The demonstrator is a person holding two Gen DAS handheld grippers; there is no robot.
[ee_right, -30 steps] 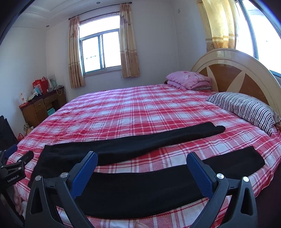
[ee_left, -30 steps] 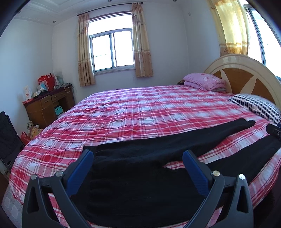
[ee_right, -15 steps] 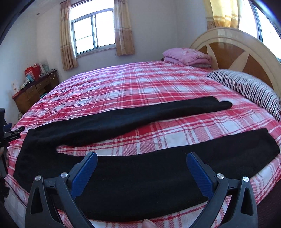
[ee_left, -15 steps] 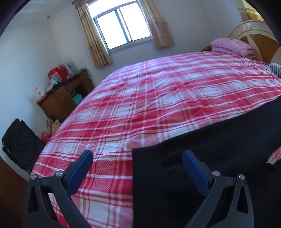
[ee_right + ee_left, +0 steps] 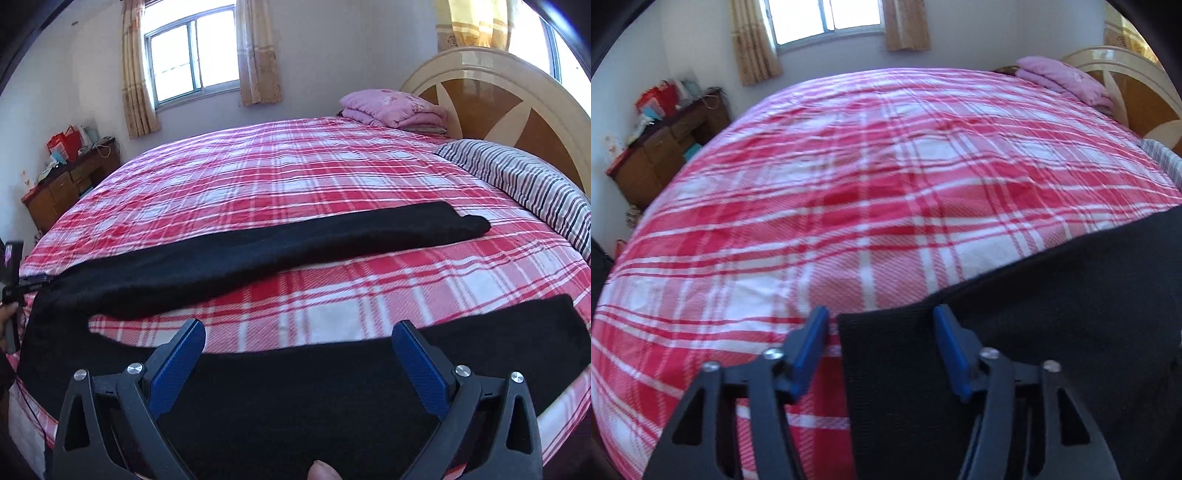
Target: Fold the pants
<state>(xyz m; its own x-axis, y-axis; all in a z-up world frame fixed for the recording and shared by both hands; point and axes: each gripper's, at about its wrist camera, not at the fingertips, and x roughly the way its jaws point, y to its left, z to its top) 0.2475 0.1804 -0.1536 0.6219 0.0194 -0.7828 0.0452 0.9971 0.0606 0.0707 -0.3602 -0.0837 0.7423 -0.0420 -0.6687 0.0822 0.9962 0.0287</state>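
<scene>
Black pants (image 5: 280, 251) lie spread flat on the red plaid bed (image 5: 295, 173), legs apart and pointing right, waist at the left. My right gripper (image 5: 297, 350) is open, low over the near leg (image 5: 332, 391). In the left wrist view my left gripper (image 5: 881, 332) is partly closed, with its blue fingers (image 5: 812, 339) on either side of the far corner of the waistband (image 5: 886, 350); the jaws still stand apart. The left gripper (image 5: 14, 288) also shows at the left edge of the right wrist view, at the waist.
A striped pillow (image 5: 524, 184) and folded pink blanket (image 5: 395, 109) lie by the round headboard (image 5: 498, 92) at the right. A wooden desk (image 5: 70, 184) with clutter stands by the far left wall. The bed's near edge runs just under the pants.
My left gripper has dropped to the waistband corner and its jaws have narrowed around it. My right gripper has moved lower and closer over the near leg, still open.
</scene>
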